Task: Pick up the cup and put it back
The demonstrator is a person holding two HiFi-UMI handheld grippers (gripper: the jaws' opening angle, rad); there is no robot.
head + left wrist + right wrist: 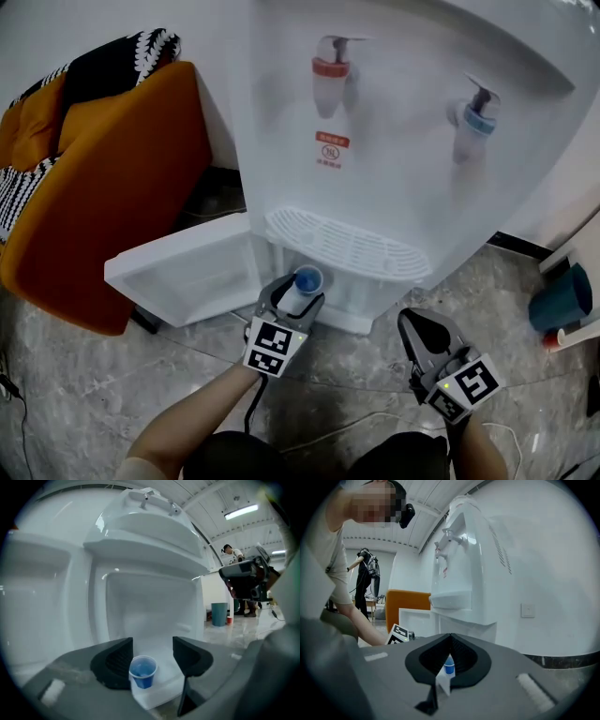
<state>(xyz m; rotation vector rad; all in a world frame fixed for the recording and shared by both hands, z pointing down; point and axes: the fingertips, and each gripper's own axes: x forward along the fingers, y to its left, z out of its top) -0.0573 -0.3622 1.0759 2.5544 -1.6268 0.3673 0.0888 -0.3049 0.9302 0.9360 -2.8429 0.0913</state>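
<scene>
**Fig. — Left gripper (152,640) at the blue cup (143,670), foot of the water dispenser (394,141).**

My left claw is released. Its jaws stand apart with the cup between them. The cup sits close against the jaw at 9 o'clock and clear of the jaw at 3 o'clock, so nothing is squeezed.

The cup stands upright on a white ledge (161,693) at the dispenser's base, at 6 o'clock from the drip tray (347,246). I judge that the ledge carries its weight, not the claw.

The claw lies nearly level, which brings the pads against the cup's side wall rather than its rim. I take that as the reason for the low approach. The wide gap lets the jaws pass the flared lip without tipping the cup.

My right gripper (450,637) is clenched on nothing, its tips meeting. The cup shows only beyond it, through the hollow behind the tips. In the head view it waits at 4 o'clock from the cup, probably kept back to leave the left claw room.

The cabinet door (183,272) hangs open at 9 o'clock from the cup, beside an orange armchair (122,187). This leaves the lower front of the dispenser open to reach.

Whether the cup awaits lifting or already sits returned, these views alone do not tell me.
</scene>
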